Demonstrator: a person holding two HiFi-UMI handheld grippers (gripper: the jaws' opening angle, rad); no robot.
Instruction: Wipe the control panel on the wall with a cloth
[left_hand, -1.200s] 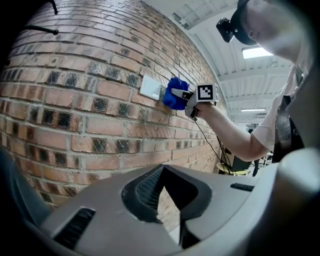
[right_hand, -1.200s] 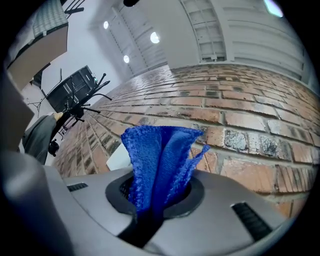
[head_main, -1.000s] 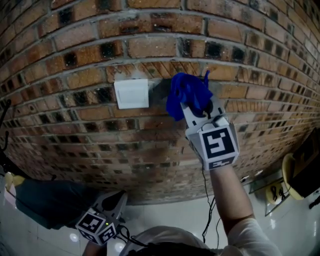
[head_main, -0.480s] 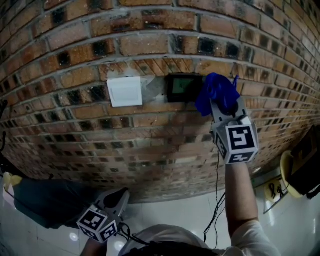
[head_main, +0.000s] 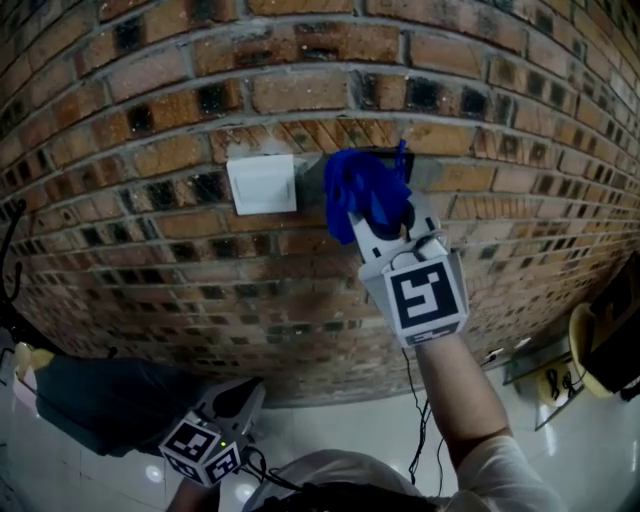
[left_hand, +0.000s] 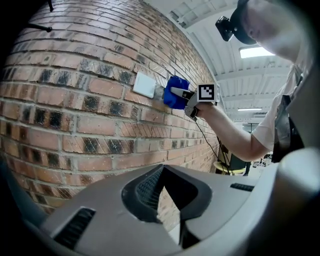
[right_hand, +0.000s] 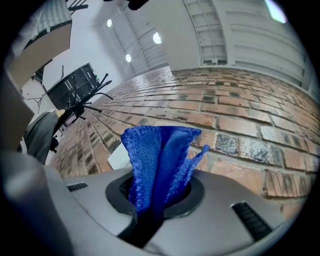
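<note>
My right gripper (head_main: 385, 218) is shut on a bunched blue cloth (head_main: 365, 193) and holds it flat against the brick wall (head_main: 150, 250), over the dark control panel. Only a dark sliver of the panel's top edge (head_main: 385, 152) shows past the cloth. Just left of the cloth sits a white switch plate (head_main: 262, 184). In the right gripper view the cloth (right_hand: 155, 155) stands up out of the jaws, with the white plate (right_hand: 119, 156) behind it. My left gripper (head_main: 240, 400) hangs low by the floor, shut and holding nothing. Its own view shows the cloth (left_hand: 175, 93) far off.
A thin black cable (head_main: 413, 400) hangs down the wall below the panel. A yellow stool (head_main: 588, 350) stands low at the right. A dark grey bundle (head_main: 110, 400) lies at the wall's foot on the left. The floor below is pale tile (head_main: 560, 460).
Half a second ago the cloth was to the right of the panel, with the dark screen bare. It has swept back left and covers the panel again. The left gripper has stayed put.
</note>
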